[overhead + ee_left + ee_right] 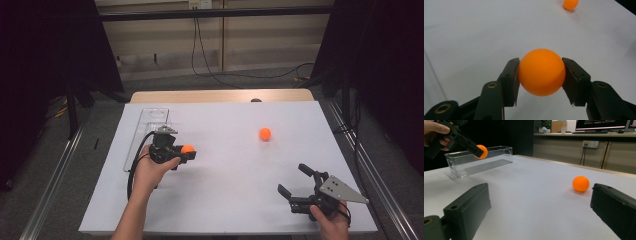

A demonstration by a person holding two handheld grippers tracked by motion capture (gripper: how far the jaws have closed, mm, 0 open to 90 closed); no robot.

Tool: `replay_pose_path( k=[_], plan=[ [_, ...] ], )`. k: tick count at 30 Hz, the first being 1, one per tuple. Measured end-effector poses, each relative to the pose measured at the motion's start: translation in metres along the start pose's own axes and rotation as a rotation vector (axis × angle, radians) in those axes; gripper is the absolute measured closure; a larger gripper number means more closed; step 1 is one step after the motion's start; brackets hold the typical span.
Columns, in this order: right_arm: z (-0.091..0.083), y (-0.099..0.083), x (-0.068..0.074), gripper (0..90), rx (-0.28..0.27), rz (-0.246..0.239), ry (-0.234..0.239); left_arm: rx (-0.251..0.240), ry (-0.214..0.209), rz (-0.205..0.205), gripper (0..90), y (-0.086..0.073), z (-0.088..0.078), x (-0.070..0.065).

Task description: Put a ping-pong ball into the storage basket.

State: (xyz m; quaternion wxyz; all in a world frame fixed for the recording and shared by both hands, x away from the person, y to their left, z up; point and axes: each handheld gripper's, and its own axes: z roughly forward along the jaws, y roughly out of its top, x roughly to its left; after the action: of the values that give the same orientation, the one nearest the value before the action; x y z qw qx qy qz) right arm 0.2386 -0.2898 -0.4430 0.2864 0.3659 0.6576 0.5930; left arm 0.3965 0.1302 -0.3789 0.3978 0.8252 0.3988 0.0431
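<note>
From above, my left gripper (186, 152) has its fingers clamped on an orange ball (188, 149) beside the clear bin (145, 131); a second ball (265, 133) lies at two o'clock on the white surface (225, 190). Left gripper view: both pads press the held ball. Right gripper view: my right gripper (544, 212) has its fingers spread wide.

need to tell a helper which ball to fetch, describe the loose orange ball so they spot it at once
Start at the white table and look to its far right part, away from the clear plastic box on the left edge. An orange ball lies there alone on the bare surface. Unlike the other orange ball, clamped in the left hand-held gripper, nothing touches it.
</note>
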Motion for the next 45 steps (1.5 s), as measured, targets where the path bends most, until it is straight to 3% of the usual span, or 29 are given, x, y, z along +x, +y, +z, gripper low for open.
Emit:
replay_pose_path(
  k=[16, 45],
  plan=[
    [0.001, 0.000, 0.000, 2.1, 0.003, -0.005, 0.003, -0.014, 0.015, 0.031, 50.9, 0.003, -0.008, 0.001],
    [0.002, 0.000, 0.001, 2.1, 0.008, -0.007, 0.005, -0.055, 0.034, -0.001, 50.9, 0.001, -0.021, 0.015]
  ],
)
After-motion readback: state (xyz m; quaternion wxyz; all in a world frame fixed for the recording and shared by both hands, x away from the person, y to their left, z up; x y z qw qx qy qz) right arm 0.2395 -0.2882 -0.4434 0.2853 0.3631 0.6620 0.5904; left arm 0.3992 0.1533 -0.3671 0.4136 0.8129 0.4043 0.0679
